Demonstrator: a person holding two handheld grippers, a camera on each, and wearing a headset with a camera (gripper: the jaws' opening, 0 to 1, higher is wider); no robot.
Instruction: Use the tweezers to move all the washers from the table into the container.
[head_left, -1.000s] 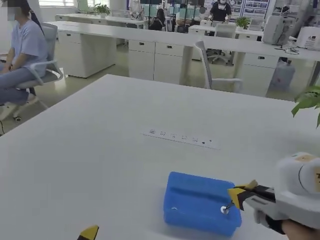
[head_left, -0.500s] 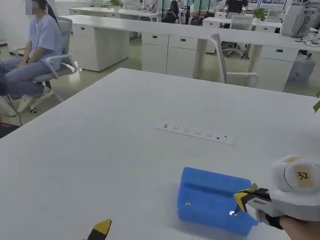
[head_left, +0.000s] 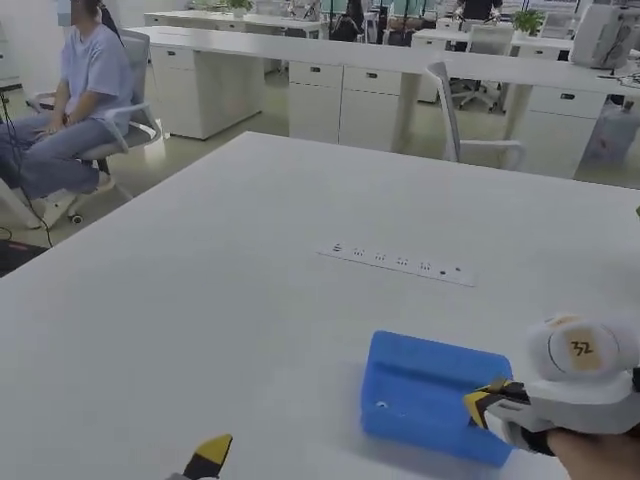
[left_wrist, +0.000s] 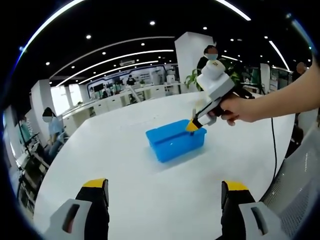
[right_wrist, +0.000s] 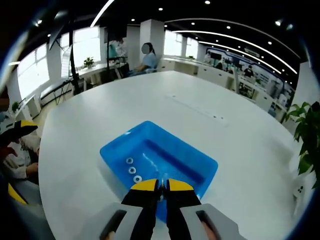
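The blue container (head_left: 430, 372) sits on the white table near its front right. In the right gripper view three washers (right_wrist: 132, 170) lie in a row on the floor of the container (right_wrist: 175, 160). My right gripper (right_wrist: 161, 184) hovers over the container's near wall, jaws shut on the thin tweezers; it also shows at the container's right end (head_left: 482, 400) and beside it (left_wrist: 192, 125). No washer shows at the tweezers' tip. My left gripper (left_wrist: 164, 189) stands open well short of the container (left_wrist: 172, 147), holding nothing. One of its yellow fingertips (head_left: 212, 452) pokes in at the bottom.
A flush socket strip (head_left: 400, 265) lies in the table beyond the container. A person sits on a chair (head_left: 70, 90) off the far left edge. A potted plant (right_wrist: 307, 135) stands at the right. White desks and chairs line the back.
The tweezers held a washer over the container's right end earlier; now no washer shows at the tip. The right gripper has drawn back slightly. The head camera has shifted.
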